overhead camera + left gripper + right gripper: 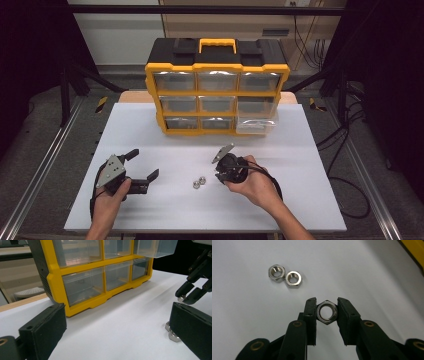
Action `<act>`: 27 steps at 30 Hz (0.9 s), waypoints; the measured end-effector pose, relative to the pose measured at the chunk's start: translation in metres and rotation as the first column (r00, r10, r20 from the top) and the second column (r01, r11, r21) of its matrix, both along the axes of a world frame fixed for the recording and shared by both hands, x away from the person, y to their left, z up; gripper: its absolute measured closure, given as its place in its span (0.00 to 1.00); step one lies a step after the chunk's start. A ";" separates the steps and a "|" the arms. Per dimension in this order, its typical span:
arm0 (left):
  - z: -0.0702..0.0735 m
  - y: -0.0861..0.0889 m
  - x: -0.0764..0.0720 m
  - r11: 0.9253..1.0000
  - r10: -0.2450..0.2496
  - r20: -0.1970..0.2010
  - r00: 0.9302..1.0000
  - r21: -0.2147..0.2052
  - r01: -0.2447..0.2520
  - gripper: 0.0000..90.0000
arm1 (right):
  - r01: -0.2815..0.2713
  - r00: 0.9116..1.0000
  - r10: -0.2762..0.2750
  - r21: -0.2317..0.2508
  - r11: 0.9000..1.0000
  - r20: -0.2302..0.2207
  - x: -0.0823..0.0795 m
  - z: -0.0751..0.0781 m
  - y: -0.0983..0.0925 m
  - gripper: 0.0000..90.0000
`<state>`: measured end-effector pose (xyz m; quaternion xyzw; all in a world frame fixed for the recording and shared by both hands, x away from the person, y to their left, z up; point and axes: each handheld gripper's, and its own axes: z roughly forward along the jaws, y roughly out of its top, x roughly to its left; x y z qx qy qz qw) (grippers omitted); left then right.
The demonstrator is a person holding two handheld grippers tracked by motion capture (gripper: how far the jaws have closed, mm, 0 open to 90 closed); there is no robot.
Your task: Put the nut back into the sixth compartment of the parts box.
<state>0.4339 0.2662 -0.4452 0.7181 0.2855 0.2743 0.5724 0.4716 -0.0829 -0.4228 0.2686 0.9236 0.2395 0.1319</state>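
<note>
Right gripper [326, 312] clamped on a steel hex nut [327, 312], pads pressing two opposite flats, bore facing the right gripper view's camera. Held nut lifted clear of the white table [150, 210], toward the right of the near half. Two more nuts [284, 276] lying flat and touching each other on the table, just left of that gripper in the high view. Left gripper [142, 167] resting near the near-left corner, jaws spread wide with nothing between them, apart from the pair of nuts. Yellow drawer cabinet [217, 93] standing along the far edge; its lower-right drawer [256, 125] pulled out, lying beyond the held nut and a little to its right. Likely next move: carrying the nut away from the near edge to that open drawer, the right hand being the nearer one.
</note>
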 end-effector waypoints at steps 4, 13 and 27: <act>0.000 0.000 0.000 1.000 0.001 0.000 1.000 0.000 -0.001 0.01 | 0.024 1.000 -0.024 0.010 1.000 0.017 0.002 0.003 -0.014 0.78; 0.000 0.000 0.000 1.000 0.001 0.001 1.000 -0.001 -0.001 0.01 | 0.081 0.996 -0.083 0.039 0.996 0.044 0.001 0.017 -0.038 0.78; 0.000 -0.001 0.000 1.000 0.000 0.001 1.000 0.000 0.000 0.01 | 0.099 0.992 -0.103 0.054 0.994 0.071 0.002 0.032 -0.058 0.78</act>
